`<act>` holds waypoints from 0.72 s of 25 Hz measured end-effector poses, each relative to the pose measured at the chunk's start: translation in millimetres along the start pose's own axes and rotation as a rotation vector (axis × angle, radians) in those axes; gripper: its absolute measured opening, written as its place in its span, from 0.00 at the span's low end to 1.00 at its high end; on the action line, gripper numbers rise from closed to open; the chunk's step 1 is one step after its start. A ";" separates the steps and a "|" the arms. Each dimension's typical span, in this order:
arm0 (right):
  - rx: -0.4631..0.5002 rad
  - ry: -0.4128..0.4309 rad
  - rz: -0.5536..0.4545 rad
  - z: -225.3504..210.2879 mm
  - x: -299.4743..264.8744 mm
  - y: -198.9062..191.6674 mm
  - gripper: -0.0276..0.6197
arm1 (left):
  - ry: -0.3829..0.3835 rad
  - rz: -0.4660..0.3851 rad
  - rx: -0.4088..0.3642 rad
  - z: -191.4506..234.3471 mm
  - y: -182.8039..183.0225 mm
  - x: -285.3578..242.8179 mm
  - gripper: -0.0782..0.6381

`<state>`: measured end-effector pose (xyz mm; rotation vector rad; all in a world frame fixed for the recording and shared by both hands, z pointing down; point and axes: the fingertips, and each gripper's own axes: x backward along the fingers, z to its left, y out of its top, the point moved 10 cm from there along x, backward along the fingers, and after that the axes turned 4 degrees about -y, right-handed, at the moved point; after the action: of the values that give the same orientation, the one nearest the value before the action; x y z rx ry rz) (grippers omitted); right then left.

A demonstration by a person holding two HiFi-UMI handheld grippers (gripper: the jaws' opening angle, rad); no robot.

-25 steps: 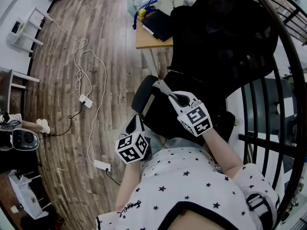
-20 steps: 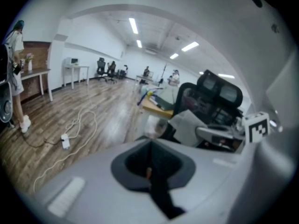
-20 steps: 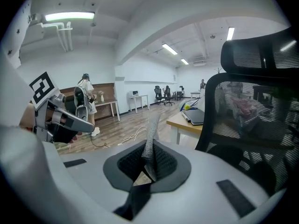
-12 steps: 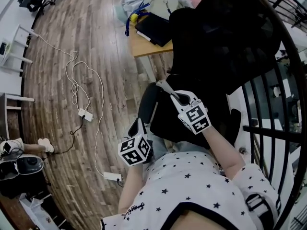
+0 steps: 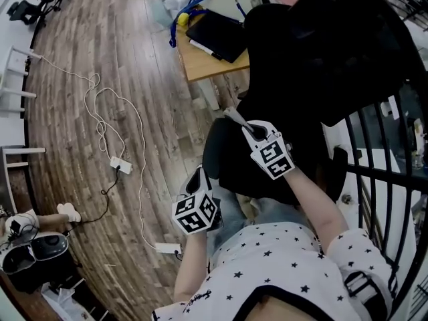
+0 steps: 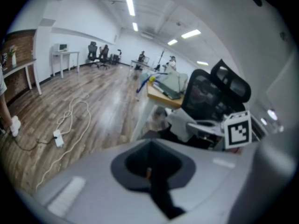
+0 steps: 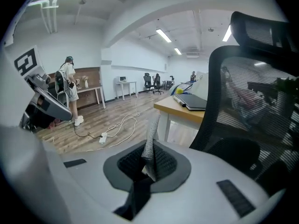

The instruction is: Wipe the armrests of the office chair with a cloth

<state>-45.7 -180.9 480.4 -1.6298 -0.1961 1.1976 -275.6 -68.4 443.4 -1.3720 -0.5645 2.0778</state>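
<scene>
Wood-plank flooring [image 5: 134, 59] extends left of the office chair [image 5: 321, 59]. A white cable [image 5: 93, 105] and a power strip [image 5: 121, 166] lie on it, well apart from the chair.

Left tool [image 5: 198, 176]: held low, just left of the chair's near armrest [image 5: 215, 146]. The left gripper view shows its jaws clenched together with nothing between them.

Desk [image 5: 207, 62]: stands behind the armrest, at the left of the chair's backrest, and carries a dark flat device [image 5: 217, 32].

Right tool [image 5: 249, 129]: held over the chair's seat, just beside the same armrest. Its jaws are clamped on a grey cloth [image 7: 150, 139], which stands up from between them as a narrow folded strip. In the head view the cloth's free end points toward the armrest; contact cannot be confirmed.

Black railing [image 5: 388, 172]: runs along the right of the chair.
</scene>
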 end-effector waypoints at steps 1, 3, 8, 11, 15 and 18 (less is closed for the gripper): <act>0.006 -0.002 0.010 -1.2 -6.6 -2.1 0.09 | -0.003 0.007 -0.003 2.4 0.6 -3.6 0.12; 0.017 -0.003 0.031 -3.5 -19.2 -6.2 0.09 | -0.006 0.016 -0.002 7.3 0.7 -10.4 0.12; 0.044 -0.002 0.089 -3.8 -43.8 -15.6 0.09 | -0.002 0.035 0.035 19.0 -3.4 -20.2 0.12; 0.053 0.004 0.107 -1.4 -58.4 -18.4 0.09 | -0.006 0.052 0.034 22.5 -6.6 -25.3 0.12; 0.078 0.006 0.126 2.6 -75.7 -21.7 0.09 | -0.012 0.065 0.032 25.8 -9.6 -30.6 0.12; 0.091 0.018 0.141 8.0 -87.6 -23.7 0.09 | -0.008 0.068 0.044 31.1 -10.9 -33.0 0.12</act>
<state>-84.5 -221.6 552.0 -1.5953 -0.0151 1.2796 -291.8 -83.3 484.5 -1.3764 -0.4780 2.1377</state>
